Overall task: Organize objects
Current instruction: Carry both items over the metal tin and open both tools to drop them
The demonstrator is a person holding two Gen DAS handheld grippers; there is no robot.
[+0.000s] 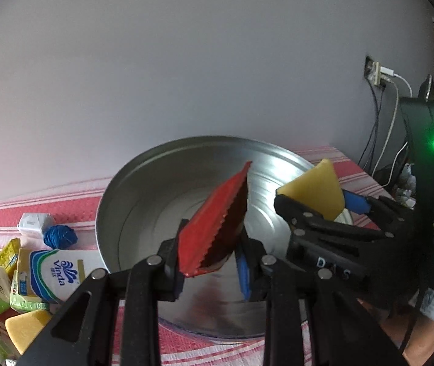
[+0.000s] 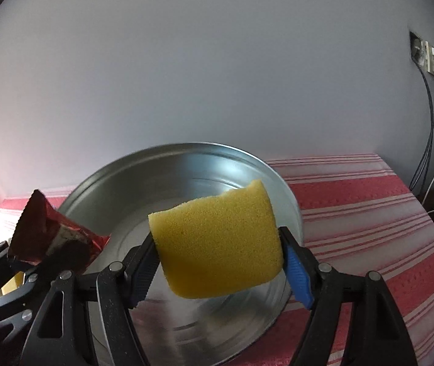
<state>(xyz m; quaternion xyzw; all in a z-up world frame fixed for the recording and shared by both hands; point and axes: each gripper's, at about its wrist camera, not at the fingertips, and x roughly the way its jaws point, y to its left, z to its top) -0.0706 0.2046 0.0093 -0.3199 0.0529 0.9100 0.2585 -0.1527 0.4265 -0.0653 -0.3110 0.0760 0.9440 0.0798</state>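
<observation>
- My left gripper (image 1: 207, 262) pinches red packet (image 1: 217, 222), poised over basin (image 1: 156, 164) centre.
- My right gripper (image 2: 220, 262) squeezes sponge (image 2: 217, 241) above basin's right half; both drop straight down.

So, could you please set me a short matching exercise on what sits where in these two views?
Things:
1. red snack packet
2. yellow sponge
3. metal basin
4. Vinda tissue pack

Places:
A. on the striped cloth, nothing lying in it
B. in the pile left of the basin
C. clamped in the left gripper
D. clamped in the right gripper

Pairs: 1-C, 2-D, 3-A, 4-B
</observation>
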